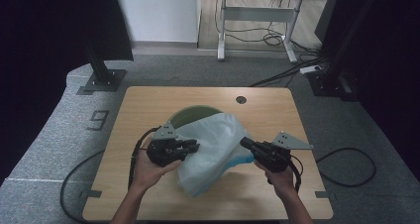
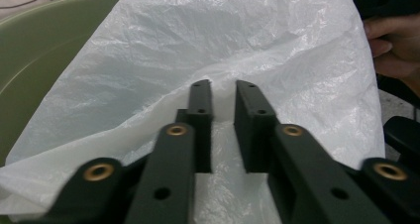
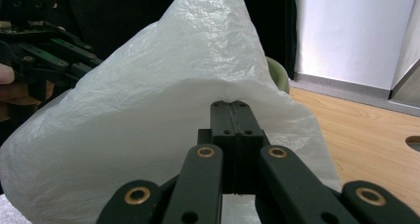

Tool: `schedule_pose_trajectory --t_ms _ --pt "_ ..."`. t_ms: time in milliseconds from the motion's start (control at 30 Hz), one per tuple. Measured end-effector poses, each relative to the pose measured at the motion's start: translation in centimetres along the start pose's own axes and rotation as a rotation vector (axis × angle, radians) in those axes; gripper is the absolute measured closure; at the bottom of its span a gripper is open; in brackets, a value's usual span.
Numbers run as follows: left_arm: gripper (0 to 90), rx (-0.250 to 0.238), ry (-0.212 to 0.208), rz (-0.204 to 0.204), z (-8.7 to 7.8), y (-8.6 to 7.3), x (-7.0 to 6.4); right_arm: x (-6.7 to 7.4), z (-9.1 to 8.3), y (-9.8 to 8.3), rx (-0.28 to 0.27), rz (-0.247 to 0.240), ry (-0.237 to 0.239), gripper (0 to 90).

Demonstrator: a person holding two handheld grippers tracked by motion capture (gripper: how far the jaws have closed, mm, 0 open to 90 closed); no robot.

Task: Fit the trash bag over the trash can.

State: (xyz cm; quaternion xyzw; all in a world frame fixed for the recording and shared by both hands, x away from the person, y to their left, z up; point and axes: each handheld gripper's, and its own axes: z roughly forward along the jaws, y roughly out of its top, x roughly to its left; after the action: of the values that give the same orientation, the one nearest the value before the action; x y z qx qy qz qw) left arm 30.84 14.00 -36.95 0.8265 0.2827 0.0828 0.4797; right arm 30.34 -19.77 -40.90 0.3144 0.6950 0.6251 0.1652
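Mostly the white bag (image 1: 218,144) hides the green bin (image 1: 190,116).

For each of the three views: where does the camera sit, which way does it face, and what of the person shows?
High view: above the person's side, looking forward and down on the table; both forearms and grippers.
Left gripper view: rides the left gripper, facing the white bag and green bowl; the other hand's fingers at right.
Right gripper view: rides the right gripper, shut on the bag.
All share the bag.

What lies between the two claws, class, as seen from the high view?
The white plastic bag spans the stretch between the left claw and the right claw. The high view shows it draped over a green bowl.
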Motion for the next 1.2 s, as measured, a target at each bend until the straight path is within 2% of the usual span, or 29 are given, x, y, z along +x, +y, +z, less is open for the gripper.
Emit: schedule_pose_trajectory --t_ms 100,200,267,367,500,567,767,1000,1067,1133,1200 --pt "83.4 -0.014 -0.001 -0.009 -0.1 0.0 0.1 -0.1 -0.1 0.0 -0.001 0.001 -0.002 88.9" --pt "82.2 -0.043 -0.004 -0.01 -0.5 0.1 -0.2 -0.1 -0.1 -0.1 0.001 0.004 -0.006 88.9" --pt "74.2 -0.059 0.001 -0.004 -0.6 0.2 -0.6 -0.1 0.0 0.0 0.005 0.006 -0.008 88.9" --pt "61.9 -0.069 -0.022 -0.009 -0.7 0.4 -1.0 -0.1 0.1 0.1 0.009 0.01 -0.011 88.9" --pt "52.7 -0.107 -0.064 -0.04 -0.9 0.4 -1.5 0.0 0.2 0.2 0.013 0.012 -0.014 88.9" --pt "50.4 -0.119 -0.068 -0.04 -0.9 0.4 -1.9 0.0 0.2 0.3 0.015 0.012 -0.017 88.9" --pt "42.4 -0.109 -0.061 -0.027 -0.1 0.5 -3.0 0.0 0.3 0.3 0.022 0.017 -0.025 88.9" --pt "35.1 -0.065 -0.039 0.008 1.3 0.8 -4.7 0.0 0.4 0.3 0.026 0.027 -0.034 88.9" --pt "35.3 -0.03 0.009 0.035 1.9 0.9 -5.2 0.1 0.5 0.3 0.021 0.029 -0.035 89.0" --pt "39.5 -0.017 0.021 0.04 2.2 0.9 -5.4 0.1 0.5 0.3 0.019 0.027 -0.034 89.0" --pt "47.6 -0.019 0.02 0.035 2.3 0.9 -5.4 0.1 0.4 0.3 0.018 0.026 -0.033 88.9"
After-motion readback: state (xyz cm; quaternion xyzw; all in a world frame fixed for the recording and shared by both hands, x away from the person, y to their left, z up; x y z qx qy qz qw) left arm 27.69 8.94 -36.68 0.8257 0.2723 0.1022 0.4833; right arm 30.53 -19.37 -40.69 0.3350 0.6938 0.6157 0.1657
